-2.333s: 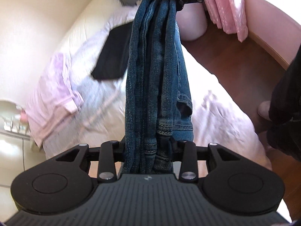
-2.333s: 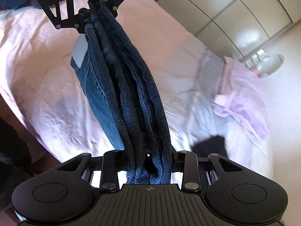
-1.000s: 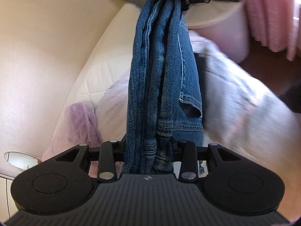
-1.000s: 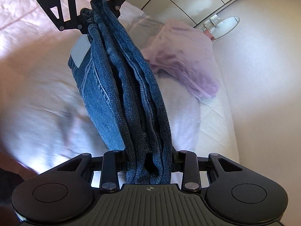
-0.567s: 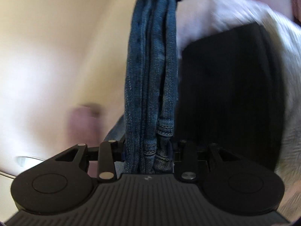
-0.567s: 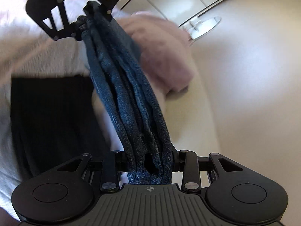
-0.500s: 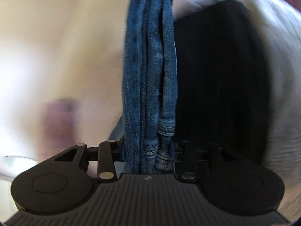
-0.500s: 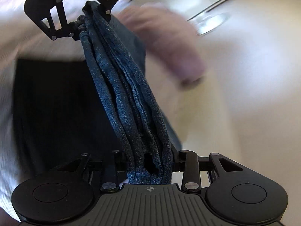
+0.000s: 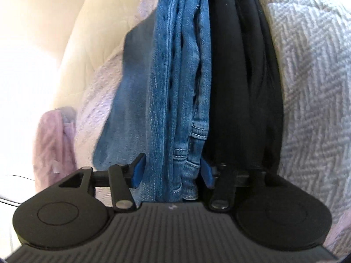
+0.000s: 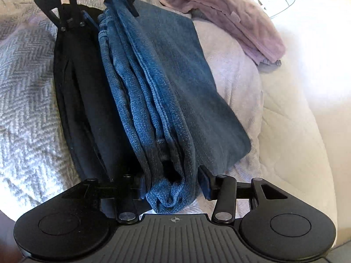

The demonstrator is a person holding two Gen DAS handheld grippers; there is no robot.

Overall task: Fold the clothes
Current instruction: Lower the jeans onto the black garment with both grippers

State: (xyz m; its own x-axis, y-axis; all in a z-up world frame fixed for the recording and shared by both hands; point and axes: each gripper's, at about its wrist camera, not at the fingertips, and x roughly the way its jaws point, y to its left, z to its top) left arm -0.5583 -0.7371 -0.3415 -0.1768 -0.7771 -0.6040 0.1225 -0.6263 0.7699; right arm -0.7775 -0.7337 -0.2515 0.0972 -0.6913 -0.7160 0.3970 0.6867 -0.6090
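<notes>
the right gripper (image 10: 171,188) is opening around one end of the folded jeans (image 10: 166,92), which lie at frame centre on the bed (image 10: 26,100) beside a black garment (image 10: 87,109). the left gripper (image 9: 173,173) at the other end looks loosened too. both should probably back straight out so the fold isn't dragged.

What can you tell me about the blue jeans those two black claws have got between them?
The jeans are faded blue denim, folded into a long thick bundle with stitched hems showing at one end. They lie on the pale herringbone bedspread, one flat panel spread out sideways, right beside a folded black garment. Each end sits between a gripper's fingers: the right gripper is opening, and the left gripper shows gaps beside its blue pads.
</notes>
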